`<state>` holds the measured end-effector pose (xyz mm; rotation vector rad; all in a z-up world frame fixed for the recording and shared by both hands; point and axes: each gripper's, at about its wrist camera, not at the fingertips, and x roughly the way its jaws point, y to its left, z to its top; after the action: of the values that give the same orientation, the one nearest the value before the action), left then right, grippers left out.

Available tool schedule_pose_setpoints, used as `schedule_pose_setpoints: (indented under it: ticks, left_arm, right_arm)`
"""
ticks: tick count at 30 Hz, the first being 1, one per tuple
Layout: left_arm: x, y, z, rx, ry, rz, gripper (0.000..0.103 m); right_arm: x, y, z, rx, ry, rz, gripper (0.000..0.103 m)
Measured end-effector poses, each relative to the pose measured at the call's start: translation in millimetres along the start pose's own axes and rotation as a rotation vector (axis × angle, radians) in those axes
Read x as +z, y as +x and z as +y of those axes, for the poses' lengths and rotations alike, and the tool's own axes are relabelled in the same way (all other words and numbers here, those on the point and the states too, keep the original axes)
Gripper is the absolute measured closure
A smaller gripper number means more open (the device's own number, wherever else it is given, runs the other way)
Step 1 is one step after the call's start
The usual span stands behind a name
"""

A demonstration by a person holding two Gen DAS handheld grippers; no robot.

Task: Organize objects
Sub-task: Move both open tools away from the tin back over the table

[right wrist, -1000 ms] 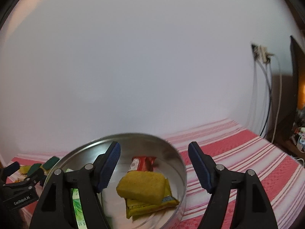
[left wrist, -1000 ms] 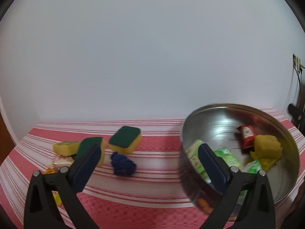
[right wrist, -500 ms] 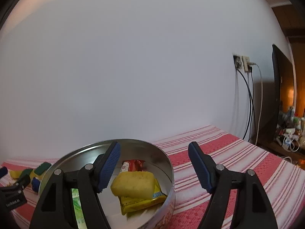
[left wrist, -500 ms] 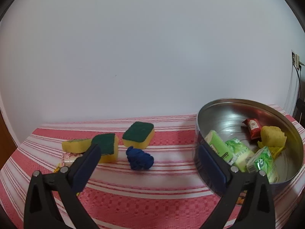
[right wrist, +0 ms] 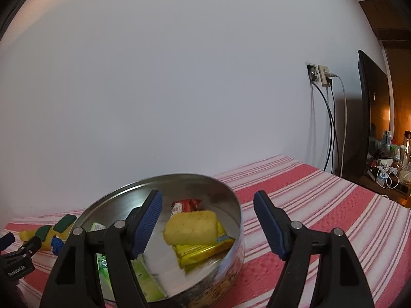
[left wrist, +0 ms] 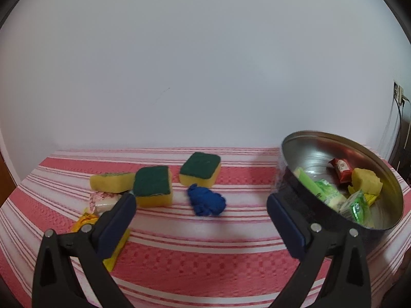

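A round metal tin stands at the right of the red striped cloth; it also shows in the right wrist view. It holds a yellow sponge, a red packet, a yellow packet and green packets. Left of it lie a blue cloth ball and three green-topped sponges. My left gripper is open and empty, just before the blue ball. My right gripper is open and empty over the tin's near side.
Small wrapped sweets and a yellow wrapper lie by the left finger. A white wall stands behind the table. At the far right are wall sockets with cables, a dark screen and a cluttered side table.
My left gripper has swung left, away from the tin, and now faces the blue ball and sponges. My right gripper has drawn back and turned right; the tin's contents are unchanged.
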<state>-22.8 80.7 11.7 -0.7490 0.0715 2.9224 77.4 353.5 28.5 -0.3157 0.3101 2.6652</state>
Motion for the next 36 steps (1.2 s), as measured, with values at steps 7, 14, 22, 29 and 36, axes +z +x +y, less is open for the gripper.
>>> schedule_pose_setpoints:
  ticks: [7,14,22,29,36]
  left_arm:
    - [-2,8,39,0.008,-0.039,0.041,0.0]
    - [-4,17,85,0.021,-0.046,0.087,0.0]
    - [-8,32,137,0.017,-0.084,0.166,0.0]
    - [-13,42,161,-0.045,-0.095,0.242,0.0]
    - [-17,54,154,-0.065,-0.068,0.299,0.0]
  right_arm:
    - [-10,-5,33,0.054,0.007,0.041,0.027]
    - [-19,-8,74,0.119,-0.033,0.063,0.027]
    - [-35,-14,124,0.206,-0.07,0.108,0.027]
    - [-46,-12,167,0.267,-0.127,0.146,0.027]
    - [-56,-3,204,0.33,-0.163,0.228,0.027]
